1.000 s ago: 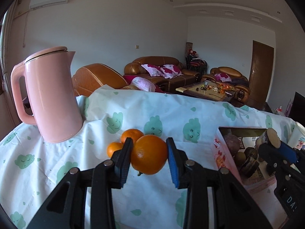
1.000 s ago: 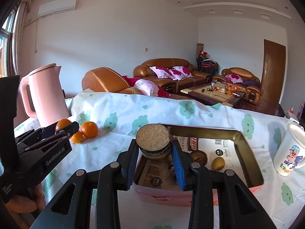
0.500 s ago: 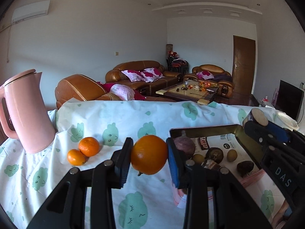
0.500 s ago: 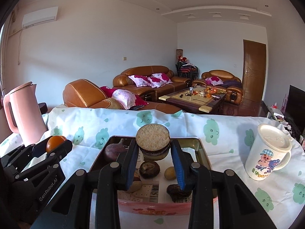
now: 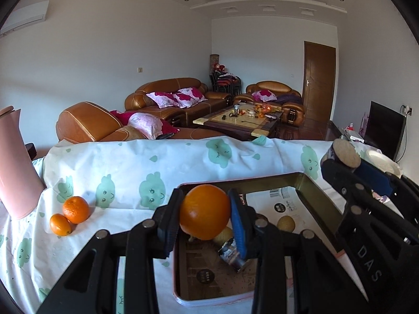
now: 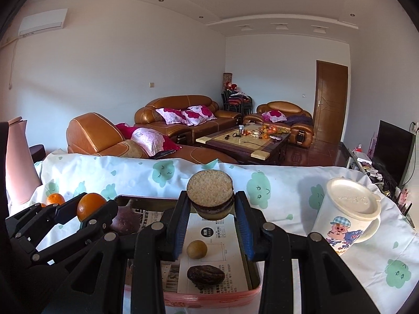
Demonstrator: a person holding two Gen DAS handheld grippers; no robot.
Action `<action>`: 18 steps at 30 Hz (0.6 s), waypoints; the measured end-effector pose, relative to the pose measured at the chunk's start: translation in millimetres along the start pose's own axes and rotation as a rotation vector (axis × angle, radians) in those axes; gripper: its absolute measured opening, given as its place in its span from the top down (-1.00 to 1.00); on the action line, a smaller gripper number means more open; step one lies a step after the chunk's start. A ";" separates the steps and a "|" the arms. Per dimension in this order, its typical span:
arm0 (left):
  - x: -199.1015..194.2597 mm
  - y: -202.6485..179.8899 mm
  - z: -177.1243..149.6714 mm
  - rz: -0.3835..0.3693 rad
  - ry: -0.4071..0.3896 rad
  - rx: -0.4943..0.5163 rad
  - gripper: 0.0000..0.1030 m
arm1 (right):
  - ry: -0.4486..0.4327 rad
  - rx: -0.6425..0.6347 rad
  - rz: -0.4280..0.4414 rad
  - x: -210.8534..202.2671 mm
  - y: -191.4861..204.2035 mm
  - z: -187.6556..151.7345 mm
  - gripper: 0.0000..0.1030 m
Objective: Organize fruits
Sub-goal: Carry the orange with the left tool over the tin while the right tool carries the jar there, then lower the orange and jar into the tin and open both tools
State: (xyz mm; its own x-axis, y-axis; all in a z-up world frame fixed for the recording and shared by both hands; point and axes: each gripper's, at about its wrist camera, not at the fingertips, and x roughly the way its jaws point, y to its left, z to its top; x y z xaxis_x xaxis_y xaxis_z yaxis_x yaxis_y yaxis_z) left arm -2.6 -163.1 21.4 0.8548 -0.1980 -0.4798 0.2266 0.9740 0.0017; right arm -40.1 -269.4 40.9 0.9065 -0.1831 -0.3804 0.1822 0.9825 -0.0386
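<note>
A: Where is the orange?
B: The orange [image 5: 204, 211] sits squeezed between the two fingers of the left gripper [image 5: 205, 216], held in the air above the left part of the tin box [image 5: 305, 183]. In the right wrist view the same orange [image 6: 90, 206] shows over the box's left edge.

A: And the right gripper?
B: The right gripper [image 6: 211, 209] is clamped on a sliced fruit [image 6: 210, 197], cut face toward the camera, above the box.

A: What lies in the box?
B: A small yellow-green fruit [image 6: 197, 249] and a dark wrinkled fruit [image 6: 205, 274] on the printed paper lining, both just below the right gripper's fingers. A purple fruit [image 6: 125, 219] sits at the left wall.

A: Anything outside it?
B: Two tangerines [image 5: 69, 214], touching, lie on the tablecloth [image 5: 170, 162] left of the box, near the pink kettle [image 5: 14, 167]. A lidded mug [image 6: 347, 216] stands right of the box.
</note>
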 end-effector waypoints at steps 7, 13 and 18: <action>16.4 -3.4 0.7 -0.004 0.046 -0.015 0.28 | 0.055 0.022 -0.008 25.6 -6.5 -2.8 0.28; 28.0 -5.6 -4.7 -0.012 0.086 -0.014 0.28 | 0.108 0.082 0.028 39.7 -18.2 -4.4 0.28; 28.5 -8.2 -5.4 -0.011 0.097 -0.005 0.28 | 0.150 0.111 0.069 49.9 -22.2 -5.4 0.28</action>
State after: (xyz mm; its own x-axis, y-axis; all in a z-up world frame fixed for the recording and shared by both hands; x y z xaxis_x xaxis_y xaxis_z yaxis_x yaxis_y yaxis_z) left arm 17.4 -176.2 2.9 0.8027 -0.1975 -0.5627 0.2333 0.9724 -0.0085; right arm -1.0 -300.2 17.8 0.8530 -0.0996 -0.5123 0.1695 0.9813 0.0914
